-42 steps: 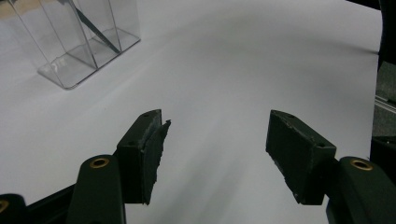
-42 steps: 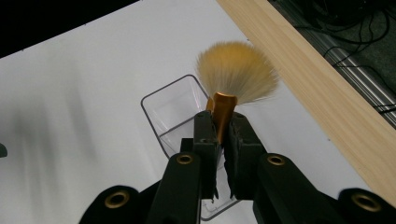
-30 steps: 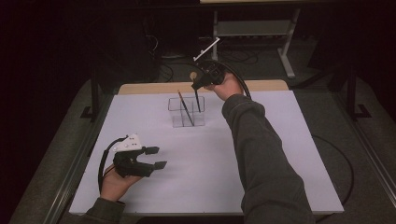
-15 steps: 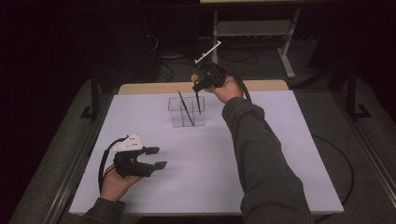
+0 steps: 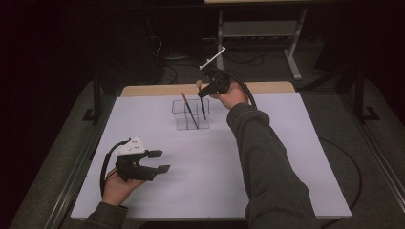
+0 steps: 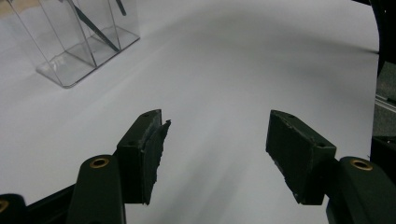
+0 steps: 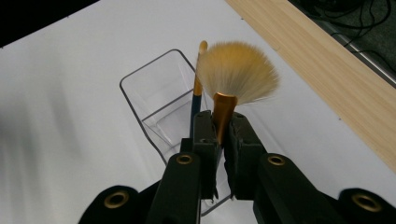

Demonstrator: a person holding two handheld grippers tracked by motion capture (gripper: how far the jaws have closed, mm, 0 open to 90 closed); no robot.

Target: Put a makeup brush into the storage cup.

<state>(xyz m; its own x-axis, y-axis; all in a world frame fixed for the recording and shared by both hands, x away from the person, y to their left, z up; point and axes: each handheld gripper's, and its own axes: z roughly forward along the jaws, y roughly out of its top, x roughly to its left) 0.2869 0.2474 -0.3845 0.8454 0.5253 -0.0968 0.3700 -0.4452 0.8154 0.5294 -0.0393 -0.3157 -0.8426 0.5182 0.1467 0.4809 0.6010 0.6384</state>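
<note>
Left gripper (image 5: 160, 161): sits low at about 7 o'clock on the white table (image 5: 286, 157), held in the person's left hand (image 5: 114, 186). Its jaws stand wide apart with only bare table between them, as the left gripper view (image 6: 215, 154) shows plainly. It grips nothing.

Clear holder (image 5: 190, 114): a see-through box with compartments, standing near 12 o'clock on the table, well apart from the left gripper. In the left gripper view (image 6: 79, 46) it lies at 11 o'clock.

Thin brush (image 5: 189, 109): leans tilted inside the holder, tip up toward 11 o'clock. In the right gripper view (image 7: 198, 88) it shows a blue shaft and a small golden tip, just beside the fan brush.

Fan brush (image 7: 236, 70): pale bristles spread in a fan above a copper-coloured ferrule. Its dark handle (image 5: 203, 107) runs down into the holder's right side, close to upright.

Right gripper (image 5: 206, 91): hangs over the holder at 12 o'clock, at the end of the person's outstretched right arm (image 5: 267, 157). Its jaws (image 7: 223, 140) are pinched tight on the fan brush's ferrule, bristles sticking up beyond them.

Wooden strip (image 5: 267, 88): bare edge along the table's far side, at 1 o'clock.
</note>
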